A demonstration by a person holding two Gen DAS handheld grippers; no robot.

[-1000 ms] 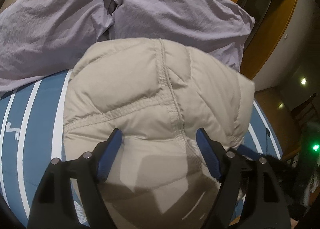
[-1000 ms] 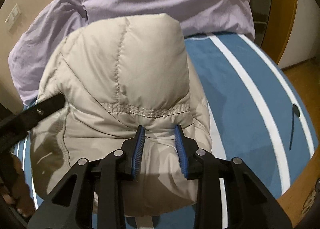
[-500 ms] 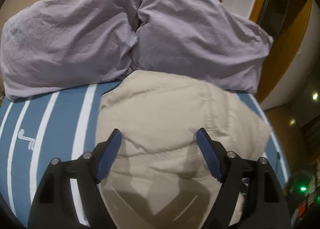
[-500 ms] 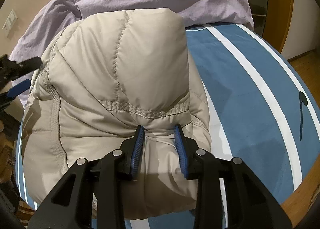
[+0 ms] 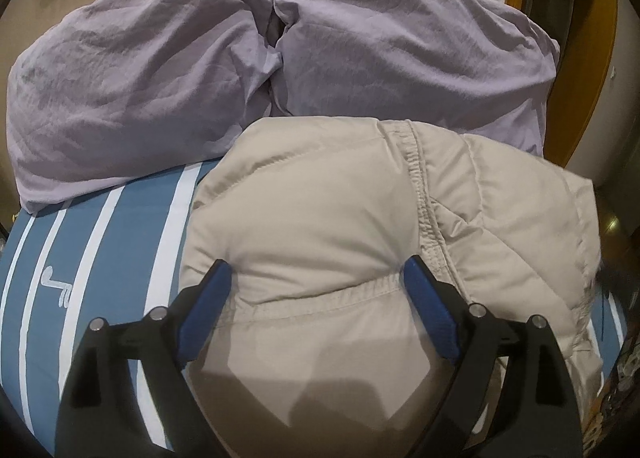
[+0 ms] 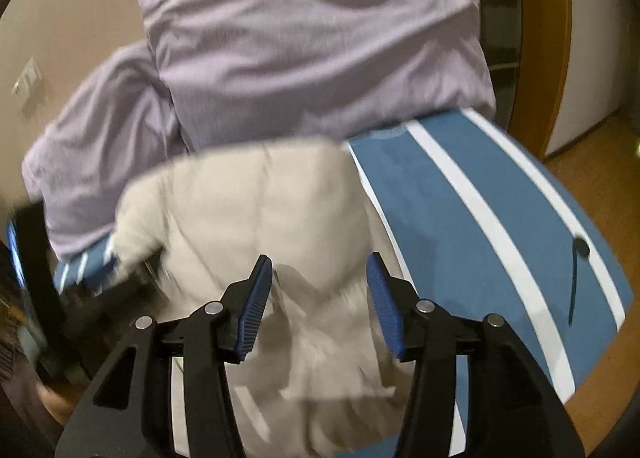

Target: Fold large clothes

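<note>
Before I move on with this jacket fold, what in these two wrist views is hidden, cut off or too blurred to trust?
- Beige jacket, near edge: left wrist view, covered by the left gripper and its shadow.
- Jacket surface and folds: right wrist view, motion-blurred behind the open right gripper, whose jaws have just been opening.
- Dark object at the left edge: right wrist view, cut off and blurred.
- Bedspread under the jacket: hidden in both views.

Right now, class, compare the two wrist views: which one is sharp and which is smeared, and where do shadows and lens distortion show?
Left wrist view: sharp; the left claw throws a dark angular shadow on the beige puffer jacket. Right wrist view: motion-blurred, the jacket smeared most, the purple pillows softened. Both: fisheye bends the striped bedcover and darkens the corners.
</note>
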